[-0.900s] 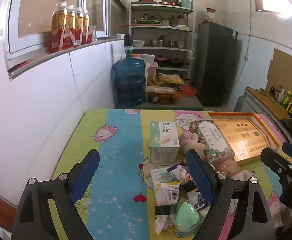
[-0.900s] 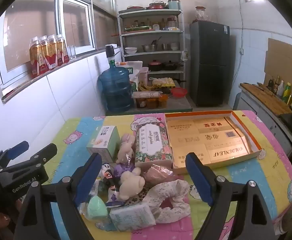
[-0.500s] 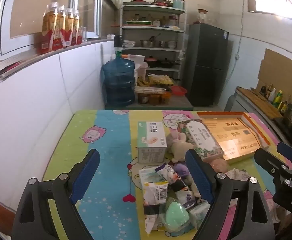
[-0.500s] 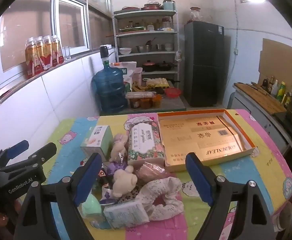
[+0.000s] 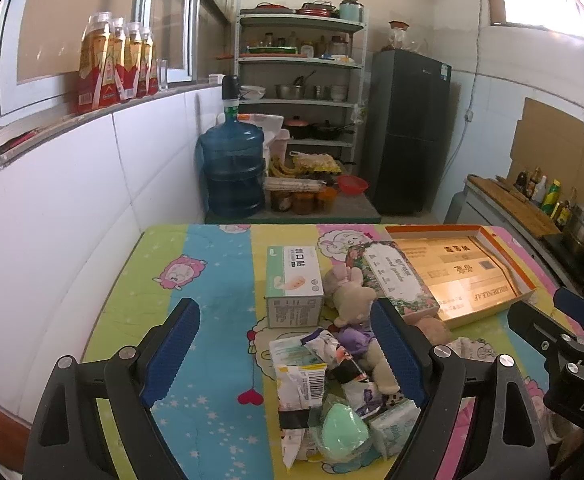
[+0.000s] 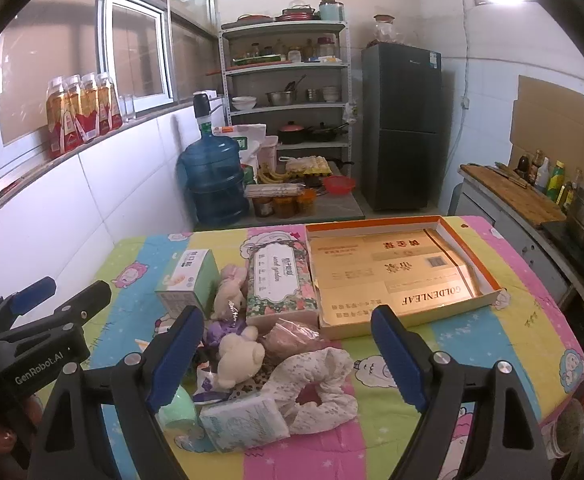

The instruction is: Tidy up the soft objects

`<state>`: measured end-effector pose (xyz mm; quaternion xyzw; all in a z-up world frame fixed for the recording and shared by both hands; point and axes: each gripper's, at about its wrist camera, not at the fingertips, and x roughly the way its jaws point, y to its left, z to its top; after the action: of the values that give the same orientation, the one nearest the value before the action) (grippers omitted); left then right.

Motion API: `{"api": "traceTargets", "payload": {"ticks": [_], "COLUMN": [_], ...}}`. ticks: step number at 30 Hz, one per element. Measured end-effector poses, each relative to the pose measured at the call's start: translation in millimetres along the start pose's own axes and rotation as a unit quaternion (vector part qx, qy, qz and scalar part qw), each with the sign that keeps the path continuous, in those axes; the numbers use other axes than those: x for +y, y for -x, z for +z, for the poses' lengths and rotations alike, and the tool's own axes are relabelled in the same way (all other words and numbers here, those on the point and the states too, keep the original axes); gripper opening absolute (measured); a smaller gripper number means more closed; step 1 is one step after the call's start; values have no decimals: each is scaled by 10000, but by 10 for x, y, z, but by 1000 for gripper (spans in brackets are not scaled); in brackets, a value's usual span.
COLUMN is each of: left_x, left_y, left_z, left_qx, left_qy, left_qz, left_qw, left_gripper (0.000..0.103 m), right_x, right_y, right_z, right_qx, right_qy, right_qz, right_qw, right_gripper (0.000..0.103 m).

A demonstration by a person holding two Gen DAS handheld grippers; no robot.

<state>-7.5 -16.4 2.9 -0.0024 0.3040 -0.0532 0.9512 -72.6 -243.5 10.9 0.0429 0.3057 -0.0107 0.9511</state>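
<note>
A heap of soft things lies on the cartoon-print tablecloth (image 5: 219, 312): a beige plush rabbit (image 6: 229, 292), a cream plush bear (image 6: 237, 358), a white lace scrunchie (image 6: 320, 384), a mint sponge (image 5: 342, 428), a tissue pack (image 6: 243, 424) and snack packets (image 5: 300, 384). An open gold and orange box (image 6: 396, 276) lies to the right of the heap. My left gripper (image 5: 285, 354) is open and empty above the heap's left side. My right gripper (image 6: 287, 356) is open and empty above the scrunchie and bear.
A green mask box (image 5: 294, 284) and a floral tissue box (image 6: 281, 280) stand behind the heap. A white tiled wall (image 5: 71, 208) runs along the table's left. A water jug (image 5: 231, 172), shelves (image 5: 300, 92) and a fridge (image 5: 408, 132) stand beyond the table.
Both grippers have drawn back and risen a little, so the heap and the box sit slightly lower and smaller in view. Both stay open; nothing was picked up.
</note>
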Motion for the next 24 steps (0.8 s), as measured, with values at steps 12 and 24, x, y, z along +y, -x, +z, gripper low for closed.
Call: {"api": "traceTargets", "payload": {"ticks": [12,24], "left_x": [-81,-87], "left_y": [35,38], "left_z": [-11,-16], "left_qx": [-36,-43], "left_qy": [-61,-69], "left_qz": [-39,-40], "left_qw": [10000,10000], "left_gripper": [88,88], "right_x": [-70,-66], "right_y": [42,52], "right_z": [-12,-11], "right_qx": [23,23], "right_qy": [-62,-67], "right_qz": [0,22], "right_qw": [10000,10000], "right_gripper": [86,86]}}
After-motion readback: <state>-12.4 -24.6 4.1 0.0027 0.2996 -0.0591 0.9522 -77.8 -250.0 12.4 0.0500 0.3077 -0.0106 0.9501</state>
